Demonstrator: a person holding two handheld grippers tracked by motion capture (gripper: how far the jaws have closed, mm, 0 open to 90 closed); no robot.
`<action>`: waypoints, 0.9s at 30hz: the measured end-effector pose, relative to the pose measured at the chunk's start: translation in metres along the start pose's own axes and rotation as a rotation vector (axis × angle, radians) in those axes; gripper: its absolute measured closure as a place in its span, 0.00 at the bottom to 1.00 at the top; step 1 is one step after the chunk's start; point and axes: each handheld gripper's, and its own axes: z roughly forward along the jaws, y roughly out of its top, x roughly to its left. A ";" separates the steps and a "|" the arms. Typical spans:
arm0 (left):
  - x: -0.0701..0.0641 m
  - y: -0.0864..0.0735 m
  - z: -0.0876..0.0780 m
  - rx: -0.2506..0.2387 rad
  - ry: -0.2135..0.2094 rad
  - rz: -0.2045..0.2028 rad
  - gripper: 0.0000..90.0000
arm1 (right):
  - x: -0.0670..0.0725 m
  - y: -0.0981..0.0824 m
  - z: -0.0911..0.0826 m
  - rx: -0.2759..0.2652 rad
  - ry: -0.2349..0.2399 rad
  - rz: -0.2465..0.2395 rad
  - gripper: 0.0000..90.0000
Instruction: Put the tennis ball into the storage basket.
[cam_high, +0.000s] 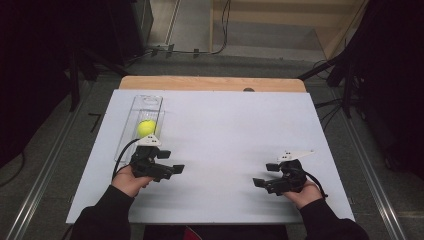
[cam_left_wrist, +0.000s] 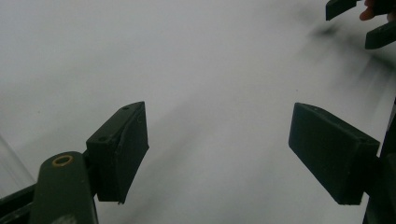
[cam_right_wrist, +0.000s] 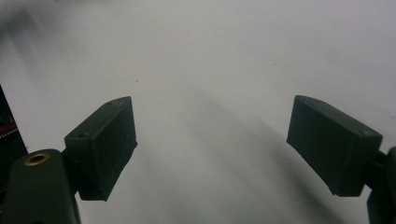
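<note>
A yellow-green tennis ball (cam_high: 146, 128) lies inside a clear plastic box (cam_high: 148, 102) at the left of the white board (cam_high: 225, 130). My left gripper (cam_high: 176, 170) rests just in front of that box, jaws pointing right, open and empty. In the left gripper view its jaws (cam_left_wrist: 217, 149) stand apart over bare white board. My right gripper (cam_high: 260, 183) sits at the front right, jaws pointing left toward the other one, open with nothing between them (cam_right_wrist: 212, 144). The right gripper (cam_left_wrist: 357, 21) also shows far off in the left gripper view.
The white board lies on a wooden table (cam_high: 210, 82) whose far edge shows beyond it. Dark stands and cables (cam_high: 330, 65) flank the table on the floor. A wide stretch of bare board separates the two grippers.
</note>
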 end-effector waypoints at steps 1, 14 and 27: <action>0.000 -0.001 0.000 0.003 -0.003 0.002 0.23 | 0.000 0.000 0.000 0.000 0.001 0.000 0.15; -0.006 -0.014 -0.002 0.015 -0.012 0.035 0.23 | 0.000 0.000 0.000 -0.002 -0.003 0.000 0.15; -0.014 -0.025 -0.003 0.015 -0.026 0.100 0.23 | 0.000 0.000 0.000 0.000 -0.003 -0.001 0.15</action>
